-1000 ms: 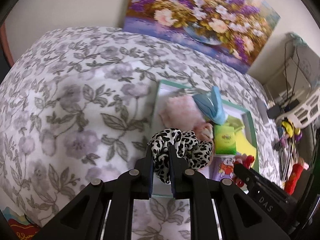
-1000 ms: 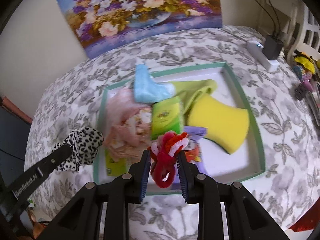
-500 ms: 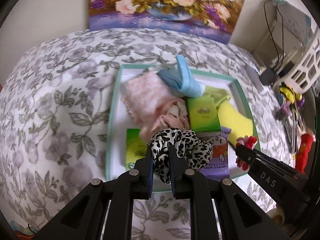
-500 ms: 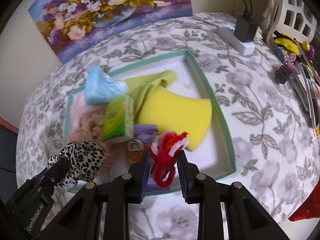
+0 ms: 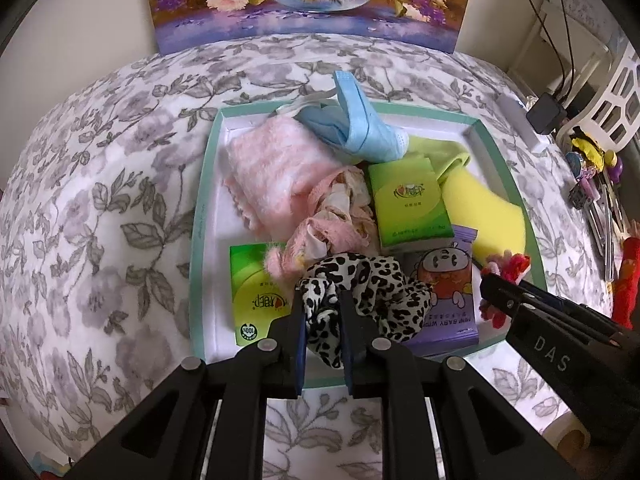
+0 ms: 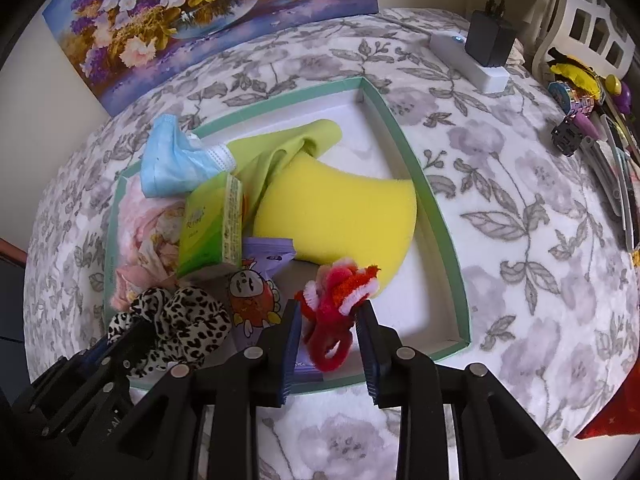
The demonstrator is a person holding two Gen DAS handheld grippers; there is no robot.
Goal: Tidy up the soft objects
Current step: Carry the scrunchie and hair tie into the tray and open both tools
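Scrunchies hang in both tools above the near end of the tray (image 5: 202, 216), low in each frame. The left gripper (image 5: 323, 334) is clenched on a leopard scrunchie (image 5: 376, 292), and the right gripper (image 6: 329, 334) pinches a red scrunchie (image 6: 338, 300) made of fuzzy wire-like loops with white and orange tips. The step in hand seems to be setting both down in the tray. To do it well, I think each one should go low over a free place before the fingers part: the red one over the bare white floor at the lower right of the tray in the right wrist view, the leopard one near the green tissue pack (image 5: 260, 288) at the lower left of the tray in the left wrist view. Soft things spring back, so a slow release is safer. The tray is a shallow box with a green rim. Inside lie a fluffy pink cloth (image 5: 276, 176), a crumpled blue face mask (image 5: 360, 128), a smooth curved yellow sponge (image 6: 340, 208), and a shiny purple wipes pack (image 5: 444, 292). It stands on a plush flowered blanket (image 5: 100, 200).
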